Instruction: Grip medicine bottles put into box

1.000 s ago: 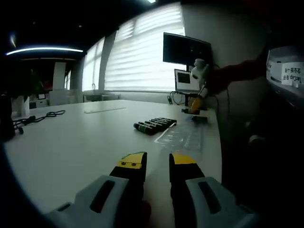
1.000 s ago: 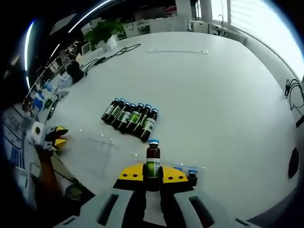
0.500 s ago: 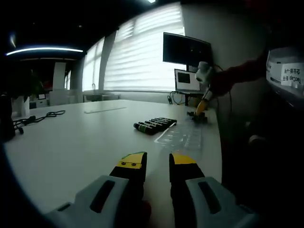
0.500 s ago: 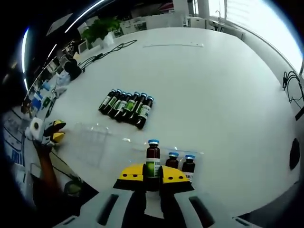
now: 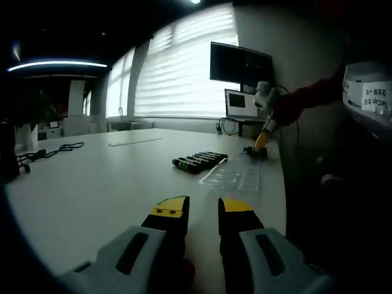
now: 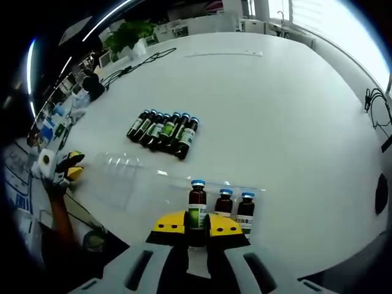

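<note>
A brown medicine bottle (image 6: 197, 203) with a blue cap and green label stands upright between the jaws of my right gripper (image 6: 197, 224), which is shut on it. Just right of it, two like bottles (image 6: 235, 206) stand in the near end of a clear plastic tray (image 6: 125, 176). Several more bottles (image 6: 164, 130) lie in a row on the white table beyond the tray. In the left gripper view that row (image 5: 199, 161) lies beside the tray (image 5: 236, 176), and the right gripper (image 5: 264, 127) hangs over its far end. My left gripper (image 5: 203, 208) is open, low over the table.
The white table (image 6: 263, 98) stretches wide, with a black cable (image 6: 144, 61) and a plant (image 6: 128, 33) at its far side. The left gripper (image 6: 64, 169) appears near the table's left edge. A dark monitor (image 5: 241, 64) and a small screen (image 5: 239, 103) stand by the window.
The right gripper has carried its bottle a little along the tray, and the two standing bottles have come into fuller view beside it. The left gripper has stayed still.
</note>
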A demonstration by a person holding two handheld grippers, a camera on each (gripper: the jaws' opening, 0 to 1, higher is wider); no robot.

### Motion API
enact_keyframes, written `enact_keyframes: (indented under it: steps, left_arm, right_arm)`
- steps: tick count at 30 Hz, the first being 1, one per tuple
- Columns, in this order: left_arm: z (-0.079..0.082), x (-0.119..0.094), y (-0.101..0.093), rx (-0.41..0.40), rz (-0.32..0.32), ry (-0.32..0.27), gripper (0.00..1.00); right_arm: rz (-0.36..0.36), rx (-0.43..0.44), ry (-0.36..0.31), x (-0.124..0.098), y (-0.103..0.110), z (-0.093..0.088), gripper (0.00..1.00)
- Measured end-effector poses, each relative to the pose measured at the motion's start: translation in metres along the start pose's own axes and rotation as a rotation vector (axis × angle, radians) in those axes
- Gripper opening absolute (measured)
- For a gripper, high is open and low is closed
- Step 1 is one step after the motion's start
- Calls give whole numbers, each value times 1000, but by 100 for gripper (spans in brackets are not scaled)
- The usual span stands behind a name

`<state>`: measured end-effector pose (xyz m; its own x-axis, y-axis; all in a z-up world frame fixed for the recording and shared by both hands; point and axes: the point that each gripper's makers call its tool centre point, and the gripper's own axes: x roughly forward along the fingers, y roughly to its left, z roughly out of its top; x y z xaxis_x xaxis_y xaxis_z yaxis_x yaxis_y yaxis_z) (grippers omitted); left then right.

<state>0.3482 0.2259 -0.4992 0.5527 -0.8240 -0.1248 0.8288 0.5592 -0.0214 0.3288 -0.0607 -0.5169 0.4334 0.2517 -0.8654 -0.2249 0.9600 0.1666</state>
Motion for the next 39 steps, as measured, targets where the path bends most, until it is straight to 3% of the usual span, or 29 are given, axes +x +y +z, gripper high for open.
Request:
enact_keyframes:
  steps: [21, 25, 28, 39]
  left_arm:
    - [0, 0, -1, 2, 1, 1, 13]
    - [0, 0, -1, 2, 2, 2, 13]
    - [0, 0, -1, 3, 2, 2, 13]
    - [0, 0, 0, 5, 3, 2, 13]
  right_arm:
    - [-18, 4, -24, -1, -1, 1, 6]
    - [-28, -38, -29, -7, -2, 6, 3]
    - [-43, -132, -18, -9, -3, 6, 3]
    - [-13, -195, 43, -2, 0, -1, 3]
